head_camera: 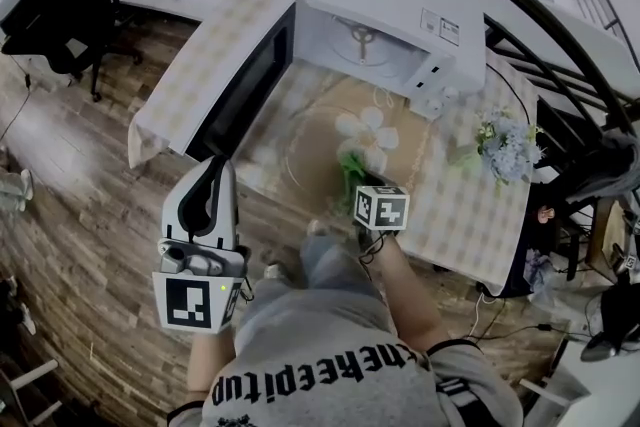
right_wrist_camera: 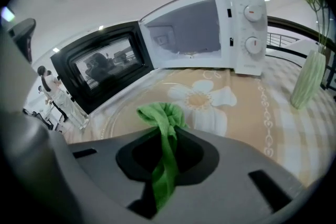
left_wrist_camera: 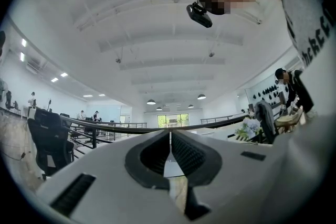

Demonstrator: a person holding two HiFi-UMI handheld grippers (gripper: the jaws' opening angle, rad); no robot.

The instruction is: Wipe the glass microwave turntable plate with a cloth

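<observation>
Right tool point(right_wrist_camera: 168, 131) pinches the green cloth point(right_wrist_camera: 160, 113) just above the glass plate point(right_wrist_camera: 123, 108); left tool point(left_wrist_camera: 169, 140) closed, empty.

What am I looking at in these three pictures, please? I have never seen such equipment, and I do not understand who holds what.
There is no robot. A person holds a two-jaw tool, called a gripper, in each hand. One picture comes from a camera on the person's head, looking down. The other two come from a camera riding on each gripper.

On the checked table stands a white microwave with its door open. In front lies the glass turntable plate on a flowered mat, near a vase of flowers.

The right gripper is shut on a green cloth over the plate. The left gripper is shut and empty, beside the table.
</observation>
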